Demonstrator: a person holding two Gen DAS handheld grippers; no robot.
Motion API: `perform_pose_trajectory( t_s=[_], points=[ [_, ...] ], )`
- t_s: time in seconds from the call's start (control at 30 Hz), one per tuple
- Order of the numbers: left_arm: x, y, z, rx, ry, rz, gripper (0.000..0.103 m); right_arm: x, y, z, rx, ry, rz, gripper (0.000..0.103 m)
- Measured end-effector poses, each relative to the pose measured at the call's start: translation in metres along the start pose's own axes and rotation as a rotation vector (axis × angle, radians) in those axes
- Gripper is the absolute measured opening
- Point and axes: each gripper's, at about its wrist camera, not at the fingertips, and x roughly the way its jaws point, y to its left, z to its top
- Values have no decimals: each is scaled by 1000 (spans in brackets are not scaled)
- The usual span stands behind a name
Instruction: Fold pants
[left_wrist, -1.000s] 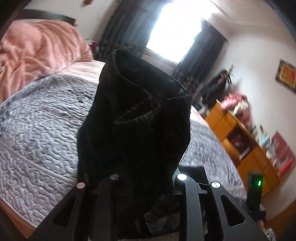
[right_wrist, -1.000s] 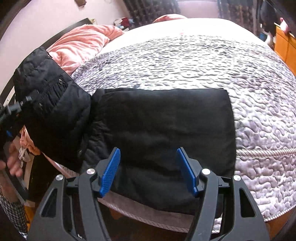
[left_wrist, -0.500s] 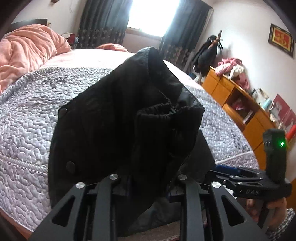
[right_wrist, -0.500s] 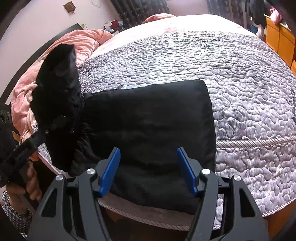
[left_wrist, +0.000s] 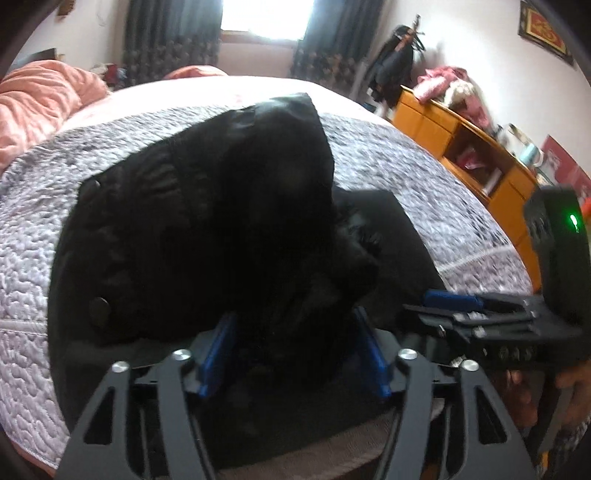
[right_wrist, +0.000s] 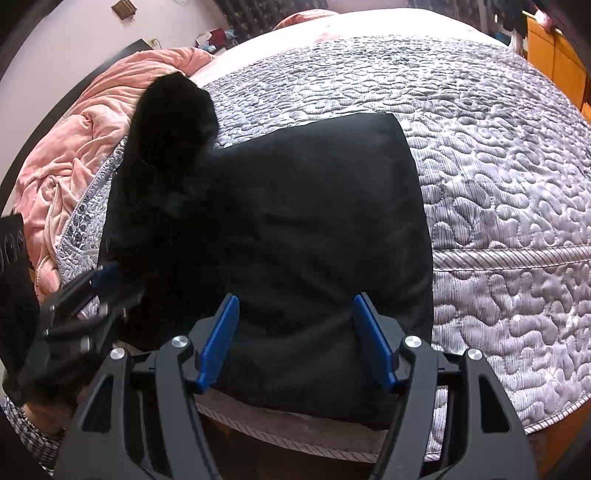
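Now that your left claw (left_wrist: 291, 350) is opening and dropping the carried-over end onto the black pants (right_wrist: 295, 229) lying on the bed (right_wrist: 498, 147), this fold is laid; your right claw (right_wrist: 295, 339) hovers apart, empty.

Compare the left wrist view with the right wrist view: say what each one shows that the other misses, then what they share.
Only the left wrist view shows the bright window, the coat rack and the open shelves of the orange cabinet.

Only the right wrist view shows the flat folded part of the black pants whole, all the way to its right edge.

Both show the quilted bedspread, the pink blanket, the raised end of the pants, the left gripper, whose jaws are opening, and the open right gripper.
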Motion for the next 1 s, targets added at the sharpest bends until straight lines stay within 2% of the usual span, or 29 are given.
perform_pose_trajectory(
  t_s=[0.07,0.1,0.13,0.17,0.2,0.27,0.3,0.37,0.4,0.5,0.6,0.7,0.83,0.9,0.93,0.97,1.0],
  points=[
    [-11,5,0,-42,16,-70,65,-3,-1,2,12,-1,9,69],
    [-23,13,2,-101,9,-132,67,-5,-2,2,18,-5,10,71],
    [-37,24,3,-157,-7,-188,70,-9,-2,4,20,-13,11,72],
    [-46,32,4,-189,-22,-207,76,-15,0,6,20,-27,16,74],
    [-59,45,6,-229,-51,-182,83,-19,2,9,19,-39,24,76],
    [-74,66,8,-253,-90,-101,85,-28,7,16,20,-61,62,83],
    [-76,79,8,-255,-89,-1,87,-33,13,22,17,-71,94,86],
    [-67,97,8,-258,-12,191,87,-37,25,30,-3,-75,122,89],
    [-60,108,7,-269,24,232,87,-37,35,36,-22,-74,120,90],
    [-52,129,0,-347,17,204,87,-28,59,50,-79,-47,76,90],
    [-38,135,-4,-367,51,178,90,-12,78,64,-136,-3,25,91],
    [-34,134,-8,-354,46,181,93,13,89,74,-151,60,-31,92],
    [-34,131,-9,-325,37,186,93,51,88,70,-130,176,-34,92],
    [-36,131,-10,-321,33,187,93,63,88,66,-133,170,-43,94],
    [-37,131,-11,-317,30,187,93,66,90,63,-146,158,-53,93],
    [-39,131,-11,-314,29,187,93,66,92,62,-154,150,-54,86],
    [-41,131,-11,-311,25,193,93,64,94,59,-164,140,-21,66]
  ],
)
